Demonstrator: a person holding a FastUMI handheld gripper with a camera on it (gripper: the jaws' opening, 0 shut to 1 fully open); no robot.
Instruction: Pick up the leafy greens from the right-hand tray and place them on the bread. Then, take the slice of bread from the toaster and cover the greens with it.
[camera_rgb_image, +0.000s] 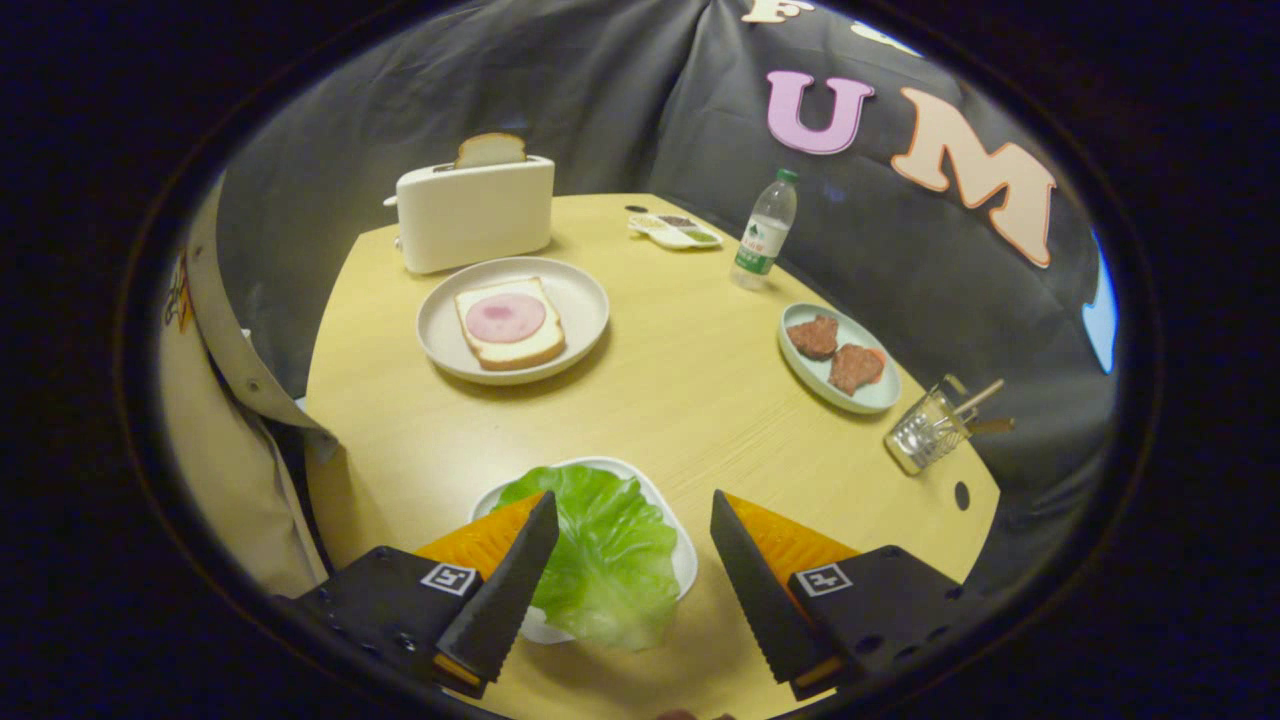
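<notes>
I hold the gripper with its fingers spread wide, clamped on nothing, which I judge suits a grasp from either side. The leafy greens lie on their white tray between the fingers, nearer the left one. Beyond them, mid-table, the bread rests flat on a plate, a pink meat round on top and no greens. Farthest off, the toaster holds a slice of bread upright in its slot.
</notes>
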